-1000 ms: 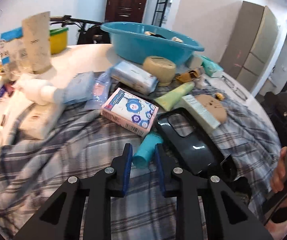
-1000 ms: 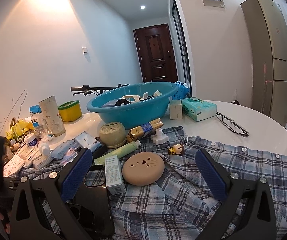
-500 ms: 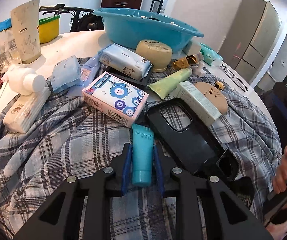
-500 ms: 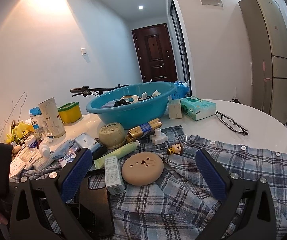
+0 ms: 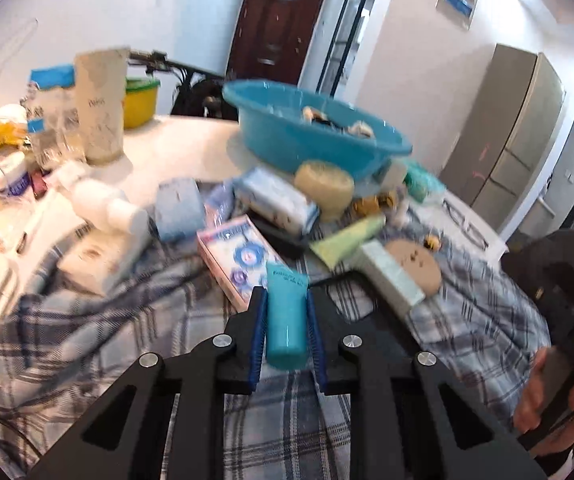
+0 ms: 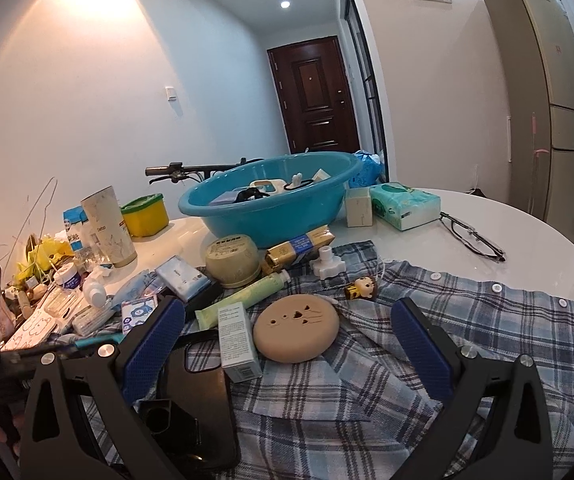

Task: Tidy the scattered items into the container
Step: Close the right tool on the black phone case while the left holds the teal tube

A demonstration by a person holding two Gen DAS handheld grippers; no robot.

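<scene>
A: Pinching one teal tube (image 5: 287,320) between its blue pads, the left gripper (image 5: 285,334) holds it above the plaid shirt (image 5: 127,320).

B: And the right gripper (image 6: 287,344)?

A: Spread wide, empty, above one tan round case (image 6: 297,328). One blue basin (image 6: 271,216) sits beyond.

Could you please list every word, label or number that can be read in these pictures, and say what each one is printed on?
"Debo": partly legible on the tall beige cup, right wrist view.
Teal tube held in the left gripper: print blurred, unreadable.
Pink tissue pack: blurred.
Small white box: print too small.
Gold packet: blue label too small.
White jar: label too small.
Nothing else is legible.
</scene>
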